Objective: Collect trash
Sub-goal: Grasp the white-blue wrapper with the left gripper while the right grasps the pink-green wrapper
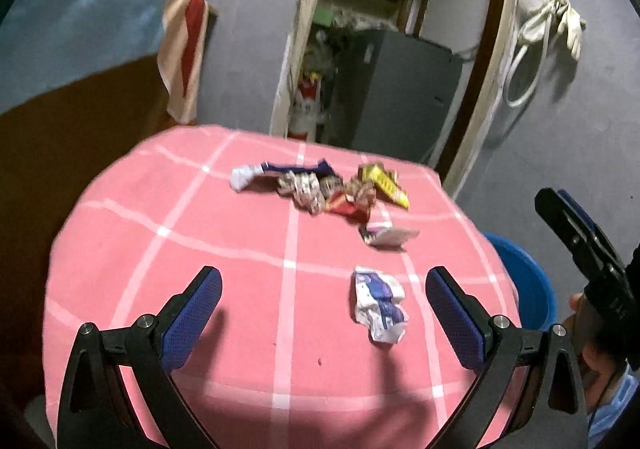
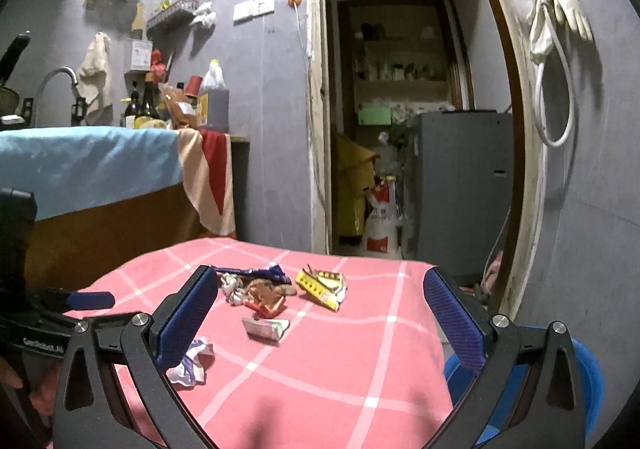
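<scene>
While spread, left tool point(image 1: 324, 313) flanks crumpled wrapper point(image 1: 379, 304).

Grey-violet walls point(image 2: 264, 153) enclose the room. A worktop point(image 2: 360, 361) under pink checked cloth stands before an open doorway point(image 2: 400, 129) with a pale frame; beyond it, shelves point(image 2: 400, 77) and a grey cabinet point(image 2: 456, 185). Left, a counter point(image 2: 100, 217) draped in blue cloth carries bottles point(image 2: 144, 105) beside a tap point(image 2: 56, 85). Gloves point(image 2: 560, 17) hang on the right wall.

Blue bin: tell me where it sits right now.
The blue bin sits off the right edge of the pink table, low beside the right tool; the left view shows it there too.
</scene>
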